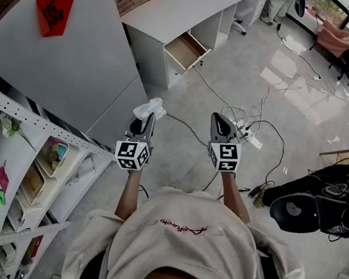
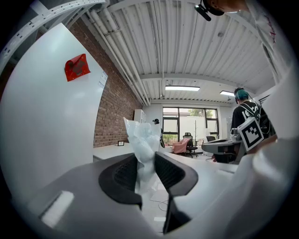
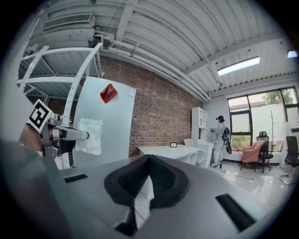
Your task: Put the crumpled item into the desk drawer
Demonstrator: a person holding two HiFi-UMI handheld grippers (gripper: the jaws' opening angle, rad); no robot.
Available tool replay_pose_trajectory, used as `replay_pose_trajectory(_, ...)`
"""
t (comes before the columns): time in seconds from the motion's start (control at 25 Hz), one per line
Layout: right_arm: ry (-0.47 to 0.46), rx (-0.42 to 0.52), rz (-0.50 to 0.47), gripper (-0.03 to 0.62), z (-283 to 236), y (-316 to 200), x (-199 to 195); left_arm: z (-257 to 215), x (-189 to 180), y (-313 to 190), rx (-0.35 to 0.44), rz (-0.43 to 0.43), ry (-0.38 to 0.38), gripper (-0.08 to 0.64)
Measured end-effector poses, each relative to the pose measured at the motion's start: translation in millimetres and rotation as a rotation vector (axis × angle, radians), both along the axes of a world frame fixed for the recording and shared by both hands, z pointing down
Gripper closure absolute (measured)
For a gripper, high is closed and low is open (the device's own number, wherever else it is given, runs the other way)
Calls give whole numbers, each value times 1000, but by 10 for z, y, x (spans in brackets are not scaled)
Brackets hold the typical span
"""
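crumpled white plastic item (image 2: 142, 140) is pinched by the left gripper (image 2: 147, 163); open wood-lined desk drawer (image 1: 184, 50) is seen well ahead of it.

Head view looks steeply down from above; both gripper views face level, ahead, all three sharing the desk (image 1: 179, 11).

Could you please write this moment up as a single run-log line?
left gripper: shut on crumpled plastic | right gripper: shut, empty | desk drawer: open, not yet reached | stage: carry
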State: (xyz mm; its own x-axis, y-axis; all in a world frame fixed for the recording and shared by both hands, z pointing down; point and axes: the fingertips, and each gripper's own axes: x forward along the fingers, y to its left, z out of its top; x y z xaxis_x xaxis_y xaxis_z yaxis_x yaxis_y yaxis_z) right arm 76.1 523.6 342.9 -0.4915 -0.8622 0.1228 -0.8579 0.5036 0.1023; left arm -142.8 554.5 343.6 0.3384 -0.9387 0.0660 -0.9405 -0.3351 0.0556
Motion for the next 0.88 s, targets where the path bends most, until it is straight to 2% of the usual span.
replay_pose_trajectory(0.52,-17,5,8,580,-15,-133,-52,-59,-61,-228,22,4,-19,451)
replay_pose_trajectory(0.88,-12,24,56,580,-19,-161,-166,37,-243,-341,17,0,-43,451)
